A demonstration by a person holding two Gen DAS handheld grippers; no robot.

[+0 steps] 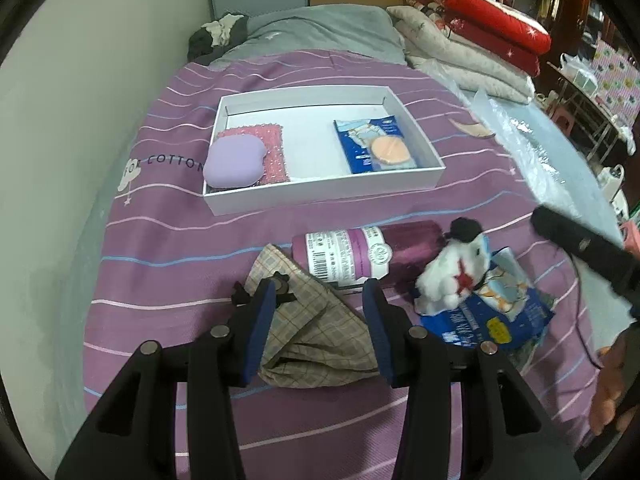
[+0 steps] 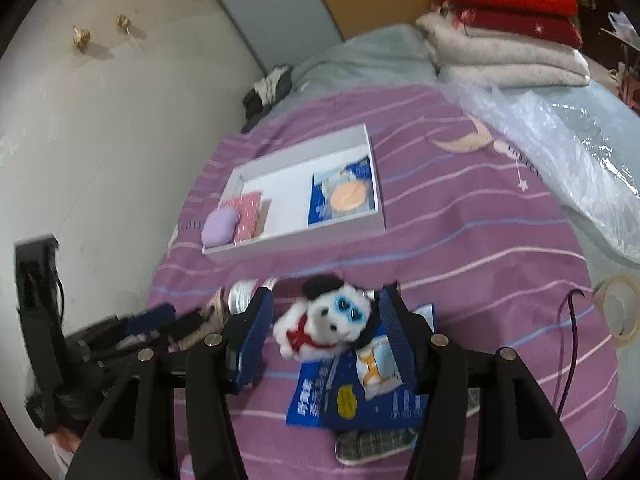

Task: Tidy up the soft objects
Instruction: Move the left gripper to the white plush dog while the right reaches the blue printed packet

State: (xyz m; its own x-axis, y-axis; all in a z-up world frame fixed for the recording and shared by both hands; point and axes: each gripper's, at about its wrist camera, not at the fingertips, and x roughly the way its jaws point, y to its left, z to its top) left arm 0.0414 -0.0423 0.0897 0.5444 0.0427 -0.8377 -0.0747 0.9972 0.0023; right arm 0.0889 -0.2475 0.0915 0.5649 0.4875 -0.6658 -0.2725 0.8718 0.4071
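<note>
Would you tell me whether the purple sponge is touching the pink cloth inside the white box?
Touching: the left wrist view shows the purple sponge lying on the pink cloth.

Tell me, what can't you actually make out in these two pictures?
- Left wrist view: the right gripper shows one dark blurred finger; the rest is cut off by the edge.
- Right wrist view: the left gripper is motion-blurred, its jaws unreadable.
- Both views: the blue packet under the plush toy has print too small to read.

Both the left gripper [image 1: 324,292] and right gripper [image 2: 326,308] hang angled downward, jaws apart.
</note>
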